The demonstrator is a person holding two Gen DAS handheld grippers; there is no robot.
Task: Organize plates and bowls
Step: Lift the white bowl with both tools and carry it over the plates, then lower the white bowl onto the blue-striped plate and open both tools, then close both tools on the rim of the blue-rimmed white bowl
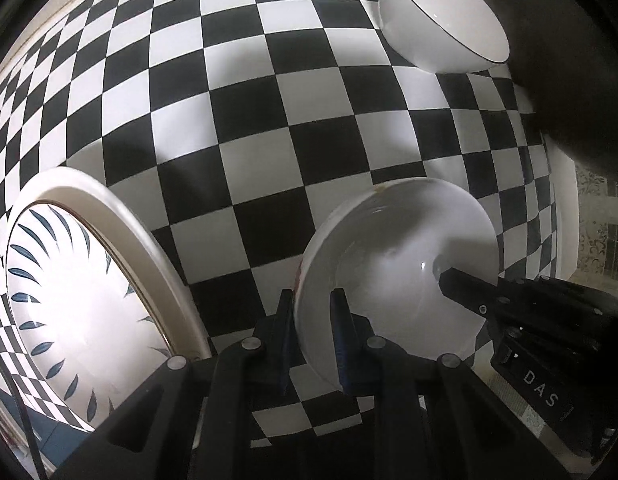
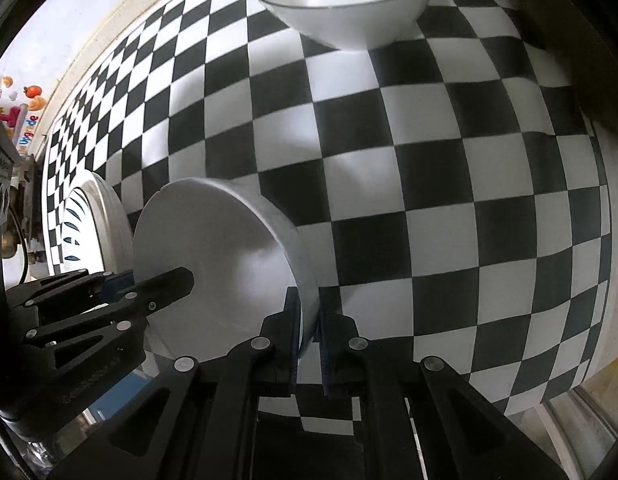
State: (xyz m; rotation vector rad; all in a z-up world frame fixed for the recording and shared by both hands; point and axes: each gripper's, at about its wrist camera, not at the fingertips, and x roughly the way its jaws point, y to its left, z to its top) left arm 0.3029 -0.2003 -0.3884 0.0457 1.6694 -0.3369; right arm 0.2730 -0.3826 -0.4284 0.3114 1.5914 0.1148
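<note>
A plain white bowl (image 1: pixel 397 264) hangs tilted just above the chequered tablecloth (image 1: pixel 269 120), held from both sides. My left gripper (image 1: pixel 313 298) is shut on its left rim. My right gripper (image 2: pixel 309 296) is shut on the opposite rim of the same bowl (image 2: pixel 221 264). One black finger (image 1: pixel 465 286) of the right gripper reaches inside the bowl, and one finger (image 2: pixel 169 284) of the left does the same. A white bowl with a thin dark rim (image 1: pixel 429 20) (image 2: pixel 349 4) stands farther back. A plate with blue leaf marks (image 1: pixel 89 280) (image 2: pixel 93 224) lies to the left.
The black-and-white cloth covers the whole table (image 2: pixel 429 200). Its edge drops off on the right (image 1: pixel 557 216) to a patterned floor. A dark bulk (image 1: pixel 569 60) fills the upper right. Coloured stickers (image 2: pixel 25 104) show on the wall at far left.
</note>
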